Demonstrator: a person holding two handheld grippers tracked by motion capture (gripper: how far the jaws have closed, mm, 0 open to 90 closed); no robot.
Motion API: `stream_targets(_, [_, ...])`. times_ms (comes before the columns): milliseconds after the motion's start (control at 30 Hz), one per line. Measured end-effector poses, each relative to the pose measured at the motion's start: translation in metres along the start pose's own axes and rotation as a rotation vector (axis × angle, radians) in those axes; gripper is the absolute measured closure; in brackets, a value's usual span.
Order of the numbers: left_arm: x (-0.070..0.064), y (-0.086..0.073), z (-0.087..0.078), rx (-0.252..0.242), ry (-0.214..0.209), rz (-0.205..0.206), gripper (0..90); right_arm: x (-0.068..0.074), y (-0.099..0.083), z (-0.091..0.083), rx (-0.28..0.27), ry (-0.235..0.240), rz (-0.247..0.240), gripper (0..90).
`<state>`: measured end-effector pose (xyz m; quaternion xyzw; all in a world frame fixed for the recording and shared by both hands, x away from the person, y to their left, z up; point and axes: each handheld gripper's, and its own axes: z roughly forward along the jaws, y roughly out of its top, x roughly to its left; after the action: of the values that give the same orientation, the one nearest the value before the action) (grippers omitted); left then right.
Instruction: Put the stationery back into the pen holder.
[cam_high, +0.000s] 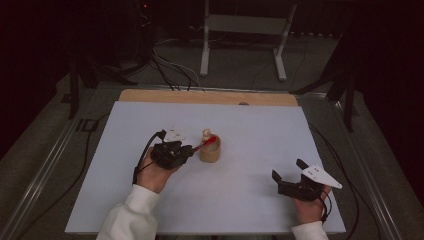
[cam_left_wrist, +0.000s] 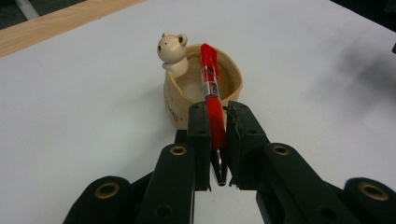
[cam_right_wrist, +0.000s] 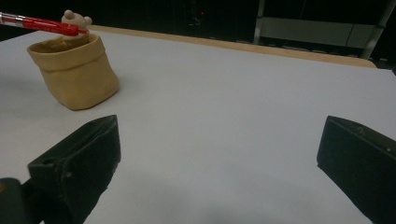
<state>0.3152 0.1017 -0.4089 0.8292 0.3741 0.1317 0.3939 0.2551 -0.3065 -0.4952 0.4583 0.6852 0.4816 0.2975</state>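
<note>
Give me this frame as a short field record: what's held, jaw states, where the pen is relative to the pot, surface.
held item: red plastic pen, clamped between the jaws of the left gripper
pen position: far end over the open mouth of the tan sack-shaped pot; whether it touches the rim I cannot tell
pot detail: small cream bear figure at the rim, pot upright
right gripper: jaws wide apart, holding nothing, well to the right of the pot
surface: white tabletop with a wooden strip along the far edge
</note>
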Motion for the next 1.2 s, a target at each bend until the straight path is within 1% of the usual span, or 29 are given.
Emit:
stream_targets(67, [0.0, 0.001, 0.0, -0.001, 0.0, 0.005, 81.0, 0.0, 0.0, 0.0, 0.0, -0.001, 0.0, 0.0])
stream_targets(200, [0.001, 0.004, -0.001, -0.012, -0.002, -0.003, 80.9, -0.001, 0.0, 0.0, -0.001, 0.0, 0.001, 0.0])
stream_targets(367, [0.002, 0.006, -0.001, -0.012, 0.001, -0.005, 80.9, 0.0, 0.0, 0.0, 0.0, 0.001, -0.001, 0.0])
stream_targets(500, [0.003, 0.007, 0.002, -0.007, 0.004, -0.003, 80.8, 0.0, 0.0, 0.0, 0.0, 0.001, -0.001, 0.0])
stream_targets(733, [0.006, 0.01, 0.011, -0.009, -0.001, -0.022, 80.9, 0.0, 0.0, 0.0, 0.0, 0.0, 0.0, 0.0])
stream_targets(967, [0.007, 0.013, 0.016, -0.004, 0.0, -0.022, 81.0, 0.0, 0.0, 0.0, 0.001, 0.001, 0.0, 0.0])
stream_targets(1200, [0.01, 0.014, 0.02, 0.002, 0.006, -0.025, 81.0, -0.001, 0.0, 0.0, 0.001, -0.003, 0.001, 0.0])
